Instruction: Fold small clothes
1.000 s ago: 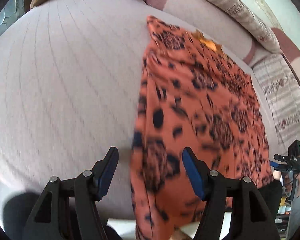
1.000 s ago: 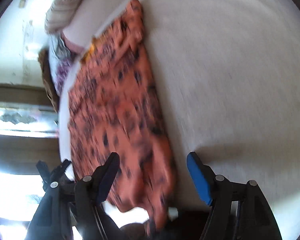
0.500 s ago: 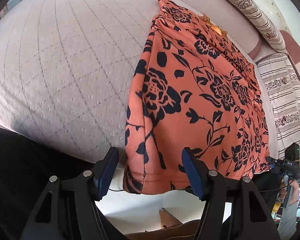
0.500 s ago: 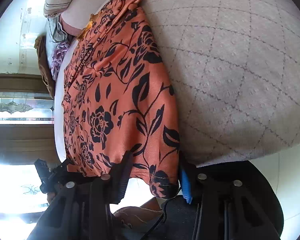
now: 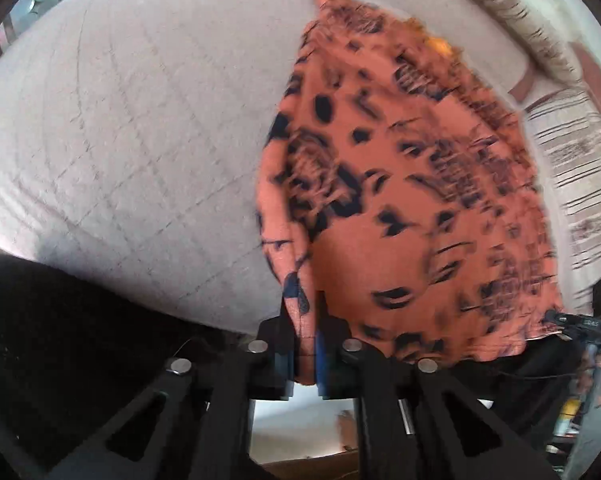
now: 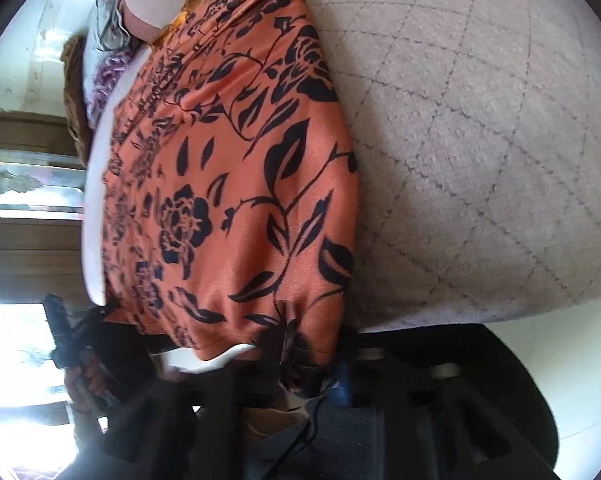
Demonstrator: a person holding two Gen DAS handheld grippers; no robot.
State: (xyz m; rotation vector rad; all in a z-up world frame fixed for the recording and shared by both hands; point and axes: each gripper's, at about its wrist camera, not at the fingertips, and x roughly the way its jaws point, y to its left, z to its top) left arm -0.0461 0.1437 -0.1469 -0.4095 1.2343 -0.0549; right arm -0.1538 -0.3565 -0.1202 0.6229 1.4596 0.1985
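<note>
on the grey quilted bedspread [image 5: 132,128] lies an orange garment with black floral print [image 5: 404,184], spread flat, its near hem at the bed edge. left gripper [image 5: 305,344] clenched on the hem's left corner, cloth pinched between the blue pads. right gripper [image 6: 304,364] clamped on the other hem corner, fabric bunched there. striped pillows [image 5: 540,36] beyond the garment. purple cloth [image 6: 104,80] heaped at the far end.

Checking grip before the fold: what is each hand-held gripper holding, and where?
Both hold the orange black-flowered garment by its near hem: left hand-held gripper, right hand-held gripper, opposite corners.
</note>
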